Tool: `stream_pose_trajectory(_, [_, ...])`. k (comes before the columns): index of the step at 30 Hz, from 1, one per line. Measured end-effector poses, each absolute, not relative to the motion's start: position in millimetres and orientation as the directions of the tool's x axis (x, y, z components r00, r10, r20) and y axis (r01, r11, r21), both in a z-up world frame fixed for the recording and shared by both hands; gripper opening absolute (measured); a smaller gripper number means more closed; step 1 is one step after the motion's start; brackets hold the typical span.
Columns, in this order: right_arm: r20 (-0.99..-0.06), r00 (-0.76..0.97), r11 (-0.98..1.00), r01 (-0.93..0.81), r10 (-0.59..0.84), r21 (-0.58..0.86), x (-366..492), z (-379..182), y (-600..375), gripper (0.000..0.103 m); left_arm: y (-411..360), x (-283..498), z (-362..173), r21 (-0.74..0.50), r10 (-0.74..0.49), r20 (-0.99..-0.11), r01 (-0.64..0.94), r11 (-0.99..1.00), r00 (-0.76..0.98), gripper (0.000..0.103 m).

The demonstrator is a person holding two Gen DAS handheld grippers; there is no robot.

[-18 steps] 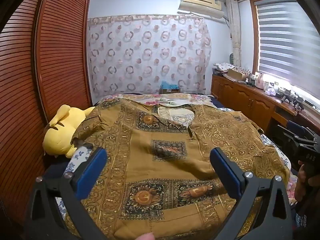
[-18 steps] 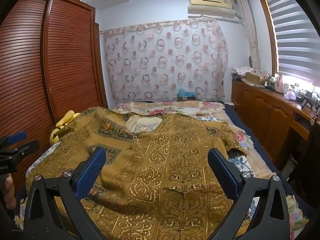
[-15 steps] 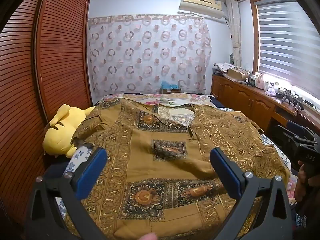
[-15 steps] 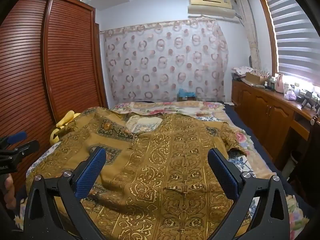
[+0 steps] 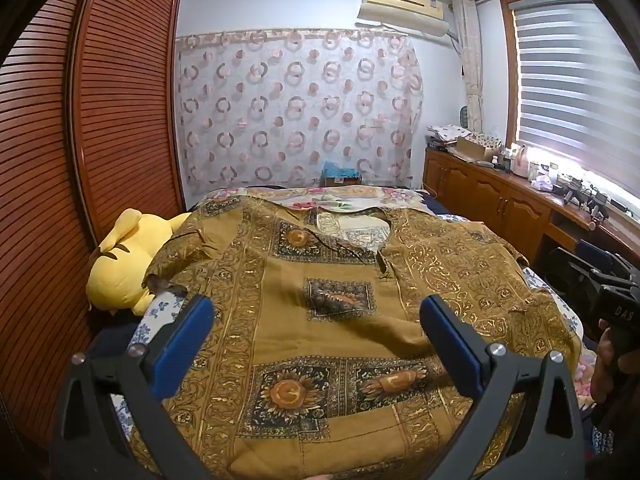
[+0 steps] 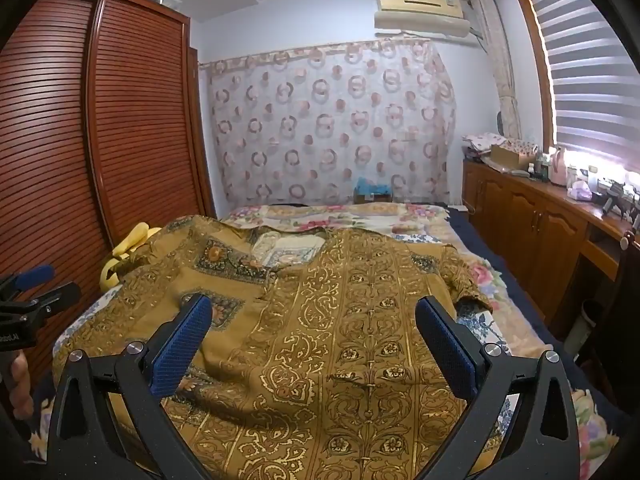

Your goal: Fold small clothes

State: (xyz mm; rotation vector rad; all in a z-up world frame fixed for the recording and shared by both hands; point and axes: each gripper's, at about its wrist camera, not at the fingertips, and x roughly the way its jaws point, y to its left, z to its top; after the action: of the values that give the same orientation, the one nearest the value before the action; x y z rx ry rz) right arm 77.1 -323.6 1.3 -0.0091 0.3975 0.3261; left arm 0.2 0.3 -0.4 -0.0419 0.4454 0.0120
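A mustard-gold short-sleeved shirt printed with sunflower squares and scrollwork [image 5: 336, 320] is seen spread face-up across the flower-patterned bed [image 5: 352, 196], filling the centre and lower half of both frames, apparently laid flat so that folding can begin. The left gripper [image 5: 316, 320] and the right gripper [image 6: 312, 320] are held above its near hem, jaws spread wide with nothing between them, seemingly poised for a first grasp. A yellow plush toy [image 5: 128, 256] at middle left is shown whole only in the left wrist view. The shirt's right sleeve [image 6: 460, 272], draped toward the wooden cabinets [image 6: 532, 224], is shown more clearly in the right wrist view.
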Motion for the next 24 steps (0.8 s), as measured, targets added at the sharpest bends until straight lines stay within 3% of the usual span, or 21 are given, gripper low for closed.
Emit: stream_pose_trajectory(24, [-0.379,0.871,0.948,-0.314,0.312,0.058,76.6,1.2,-325.2,0.103,-0.1,0.4,-0.4,-0.034,0.004,-0.432,-0.021,0.999,0.902,0.103])
